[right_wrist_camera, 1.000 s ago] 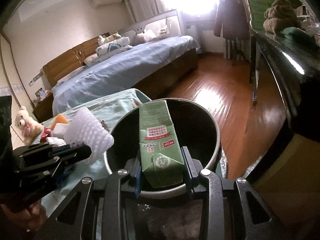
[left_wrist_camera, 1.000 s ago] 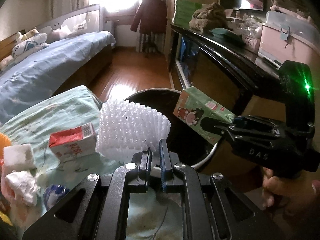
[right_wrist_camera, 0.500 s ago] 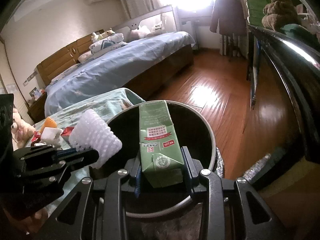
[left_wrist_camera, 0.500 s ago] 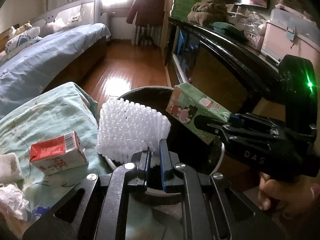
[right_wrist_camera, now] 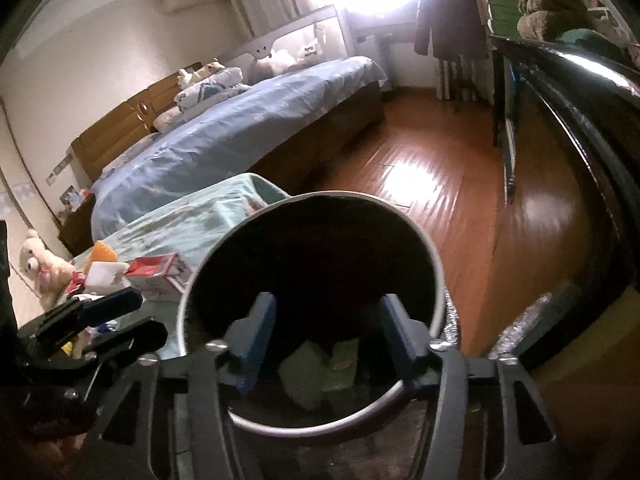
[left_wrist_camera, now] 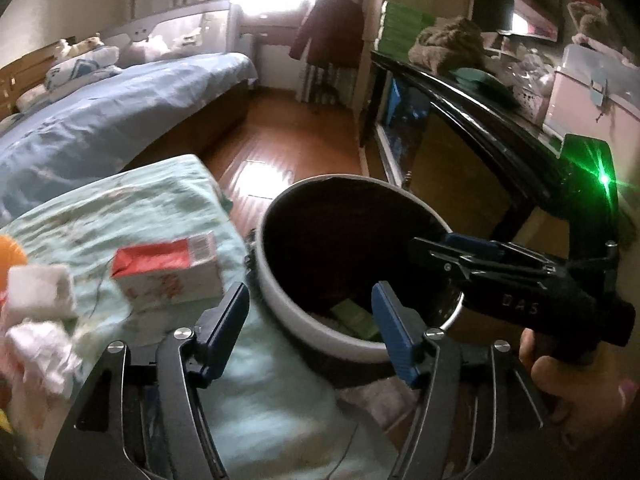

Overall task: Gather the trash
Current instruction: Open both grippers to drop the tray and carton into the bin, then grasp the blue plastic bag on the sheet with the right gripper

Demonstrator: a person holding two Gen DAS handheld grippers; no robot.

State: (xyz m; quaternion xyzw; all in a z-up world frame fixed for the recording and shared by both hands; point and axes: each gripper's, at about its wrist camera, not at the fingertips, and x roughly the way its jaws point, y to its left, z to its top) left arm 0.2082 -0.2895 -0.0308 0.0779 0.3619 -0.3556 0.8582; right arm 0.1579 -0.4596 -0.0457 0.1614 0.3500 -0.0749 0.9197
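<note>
A round white-rimmed trash bin (left_wrist_camera: 312, 328) with a dark inside stands beside the cloth-covered table; it also shows in the right wrist view (right_wrist_camera: 436, 276). A green carton (left_wrist_camera: 356, 316) lies at its bottom, also seen from the right wrist (right_wrist_camera: 340, 364). My left gripper (left_wrist_camera: 310, 316) is open and empty at the bin's near rim. My right gripper (right_wrist_camera: 326, 332) is open and empty over the bin's mouth; it shows in the left wrist view (left_wrist_camera: 436, 248) reaching over the rim. A red and white carton (left_wrist_camera: 168, 268) lies on the cloth left of the bin.
White tissue wads (left_wrist_camera: 40, 292), crumpled paper (left_wrist_camera: 44, 348) and an orange thing (left_wrist_camera: 10, 256) lie on the light green cloth (left_wrist_camera: 132, 208). A bed (left_wrist_camera: 100, 120) stands behind. A dark sideboard (left_wrist_camera: 480, 120) runs along the right. Wooden floor (right_wrist_camera: 460, 184) lies beyond the bin.
Both grippers opened. The white foam net left my left gripper and the green carton left my right gripper; the carton now lies inside the bin.
</note>
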